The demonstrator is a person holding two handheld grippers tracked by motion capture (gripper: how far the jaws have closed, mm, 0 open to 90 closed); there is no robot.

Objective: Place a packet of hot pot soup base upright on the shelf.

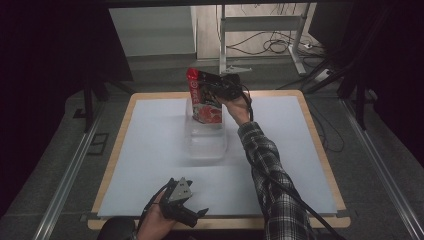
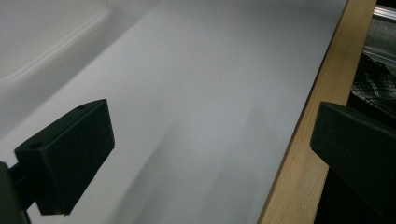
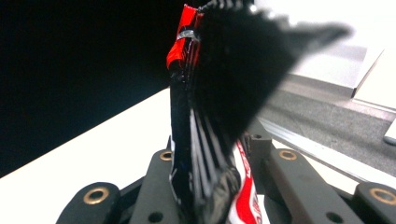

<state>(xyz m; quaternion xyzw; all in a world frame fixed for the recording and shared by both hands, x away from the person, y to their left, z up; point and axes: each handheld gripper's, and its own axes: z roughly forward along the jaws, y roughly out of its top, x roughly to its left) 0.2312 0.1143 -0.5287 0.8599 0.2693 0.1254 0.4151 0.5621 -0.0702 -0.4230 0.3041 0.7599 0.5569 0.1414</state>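
Resting low at the near edge of the table (image 1: 150,100), the left gripper (image 1: 196,214) sits in the person's left hand (image 1: 155,223) with its jaws spread wide and nothing between them; in the left gripper view only the pale sheet (image 2: 210,116) covering the tabletop lies ahead of them, with the wooden rim (image 2: 299,172) running past the right-hand jaw. Ahead of those idle jaws and a little to the right stands a clear plastic container (image 1: 205,142), open at the top, near the middle of the sheet. Farther right and beyond it, the right gripper (image 1: 216,90) is pinched tight on a red snack packet (image 1: 202,95), gripping it by its upper part so that the packet hangs down from the jaws; the right gripper view shows the crinkled foil (image 3: 187,56) clamped edge-on between the closed jaws. The packet's lower end reaches the far rim of the container, and whether it is already inside the opening or just above it cannot be told. By my reading the pickup is done and the carry nearly so; what remains is lowering the packet fully into the container, letting go, and drawing the right gripper clear, while the left one has no part yet.
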